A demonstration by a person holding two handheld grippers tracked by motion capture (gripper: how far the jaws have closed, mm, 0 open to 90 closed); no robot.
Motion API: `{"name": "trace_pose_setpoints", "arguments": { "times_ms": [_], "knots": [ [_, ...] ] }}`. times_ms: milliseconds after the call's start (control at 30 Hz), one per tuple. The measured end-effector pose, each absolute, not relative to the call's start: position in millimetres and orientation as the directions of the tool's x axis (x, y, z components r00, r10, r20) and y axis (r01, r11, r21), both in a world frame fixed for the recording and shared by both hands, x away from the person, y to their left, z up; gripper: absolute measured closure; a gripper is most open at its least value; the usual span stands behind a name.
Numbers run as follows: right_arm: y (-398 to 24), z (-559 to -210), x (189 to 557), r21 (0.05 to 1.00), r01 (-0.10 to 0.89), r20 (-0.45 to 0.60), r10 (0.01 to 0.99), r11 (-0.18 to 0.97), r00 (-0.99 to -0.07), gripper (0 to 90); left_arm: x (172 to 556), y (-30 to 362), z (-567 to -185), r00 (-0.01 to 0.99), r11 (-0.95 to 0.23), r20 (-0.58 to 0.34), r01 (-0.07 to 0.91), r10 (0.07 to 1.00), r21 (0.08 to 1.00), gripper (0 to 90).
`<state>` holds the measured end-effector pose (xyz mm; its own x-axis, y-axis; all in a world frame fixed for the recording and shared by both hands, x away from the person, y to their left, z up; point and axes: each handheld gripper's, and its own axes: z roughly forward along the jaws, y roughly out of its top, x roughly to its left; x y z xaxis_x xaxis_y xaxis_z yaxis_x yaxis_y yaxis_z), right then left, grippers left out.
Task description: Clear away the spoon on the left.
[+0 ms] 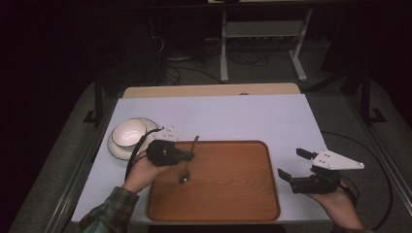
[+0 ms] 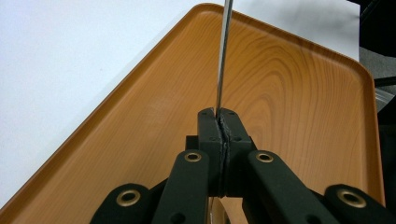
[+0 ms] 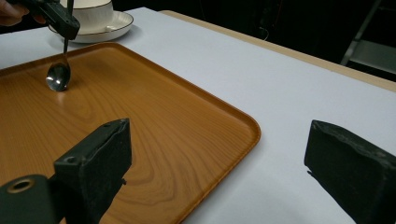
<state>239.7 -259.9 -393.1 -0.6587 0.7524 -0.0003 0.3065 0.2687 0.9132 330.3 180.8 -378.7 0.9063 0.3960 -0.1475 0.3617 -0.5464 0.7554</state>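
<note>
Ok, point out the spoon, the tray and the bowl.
spoon (image 1: 184,177), high view, on its bowl end resting on the tray.
tray (image 1: 233,194), high view, on its bare wooden floor.
bowl (image 1: 129,133), high view, on its white inside.

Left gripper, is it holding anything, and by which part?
Yes: the left gripper is shut on the spoon, gripping its handle partway along, bowl hanging down over the tray.

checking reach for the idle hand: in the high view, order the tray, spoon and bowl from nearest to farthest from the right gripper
1. Tray: its right edge lies just left of the right gripper.
2. Spoon: over the tray's left part, clamped in the left gripper.
3. Bowl: on its saucer, at the table's far left.
</note>
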Motion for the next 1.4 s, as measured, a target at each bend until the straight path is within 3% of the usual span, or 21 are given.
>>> {"name": "trace_pose_setpoints", "arguments": {
  "times_ms": [900,1400],
  "knots": [
    [-259.5,-394.3,240.2,0.911,0.312,0.002,0.752,0.271,-0.659,6.8,334.7,145.5,-424.3,0.916,-0.707,-0.106,0.368,0.387,0.604,88.3],
    [-260.6,-394.0,239.0,0.912,0.311,0.002,0.755,0.268,-0.656,6.9,333.9,142.2,-429.1,0.918,-0.721,-0.102,0.367,0.384,0.588,84.9]
  ]
}}
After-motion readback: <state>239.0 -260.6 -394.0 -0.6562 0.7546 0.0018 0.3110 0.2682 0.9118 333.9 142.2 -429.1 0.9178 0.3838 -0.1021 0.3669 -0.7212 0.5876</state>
